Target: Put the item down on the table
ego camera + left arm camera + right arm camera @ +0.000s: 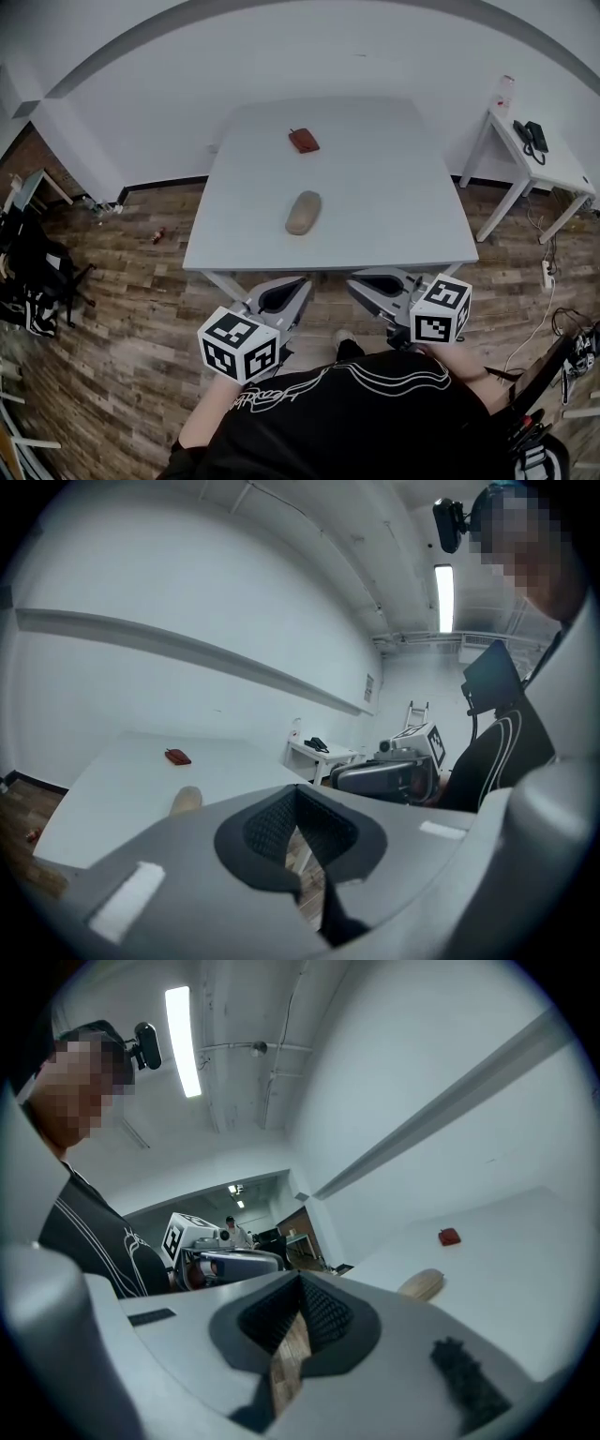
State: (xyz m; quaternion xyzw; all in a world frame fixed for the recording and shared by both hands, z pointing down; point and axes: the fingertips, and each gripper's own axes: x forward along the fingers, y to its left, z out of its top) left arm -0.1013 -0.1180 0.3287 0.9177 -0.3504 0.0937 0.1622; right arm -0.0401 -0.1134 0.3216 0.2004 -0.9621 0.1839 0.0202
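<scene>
A tan oblong item [303, 212] lies near the middle of the white table [403, 225], and a small red item [303, 141] lies farther back. The left gripper view shows the tan item [186, 800] and the red item [177, 757] too, and the right gripper view shows the tan item [421, 1284] and the red item [449, 1237]. My left gripper [284, 294] and right gripper [380, 282] hang side by side in front of the table's near edge, close to the person's body. My left gripper [298, 808] and my right gripper [300, 1290] are each shut with nothing between the jaws.
A small white side table [553, 173] with a black phone [531, 137] stands at the right. Dark chairs and bags [33, 272] crowd the left edge. A small red thing [158, 234] lies on the wooden floor left of the table. A white wall runs behind the table.
</scene>
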